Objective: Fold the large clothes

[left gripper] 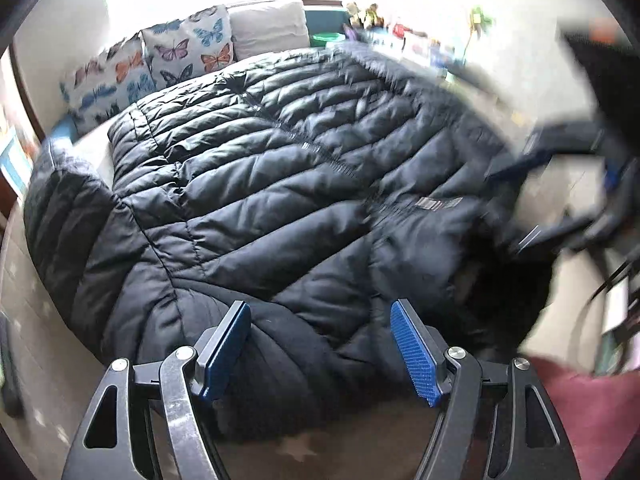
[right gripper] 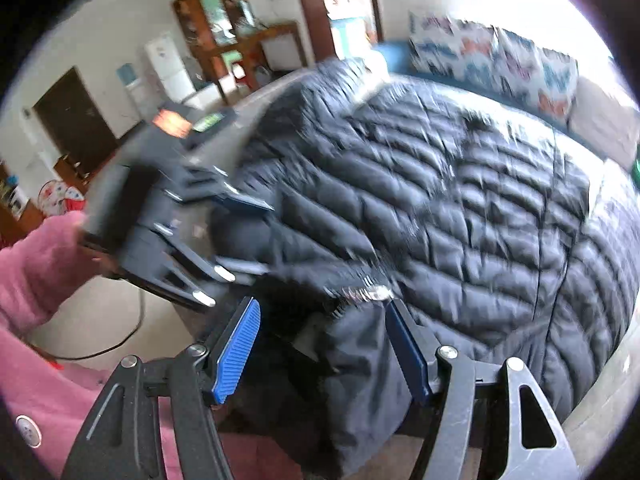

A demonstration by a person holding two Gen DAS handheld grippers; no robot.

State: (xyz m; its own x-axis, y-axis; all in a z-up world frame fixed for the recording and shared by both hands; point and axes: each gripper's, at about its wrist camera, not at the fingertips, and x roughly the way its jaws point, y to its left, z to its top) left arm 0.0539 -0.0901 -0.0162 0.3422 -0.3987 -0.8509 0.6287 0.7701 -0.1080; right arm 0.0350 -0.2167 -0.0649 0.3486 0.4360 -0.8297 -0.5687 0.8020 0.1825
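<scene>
Now both tongs gape above the quilted jacket

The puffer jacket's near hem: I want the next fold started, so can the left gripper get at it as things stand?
Probably yes. The left gripper hangs with jaws open right over the black puffer jacket at its near edge, nothing between.

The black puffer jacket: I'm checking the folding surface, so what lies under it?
The black puffer jacket lies on a pale surface, visible only at its edges; the rest is covered.
</scene>
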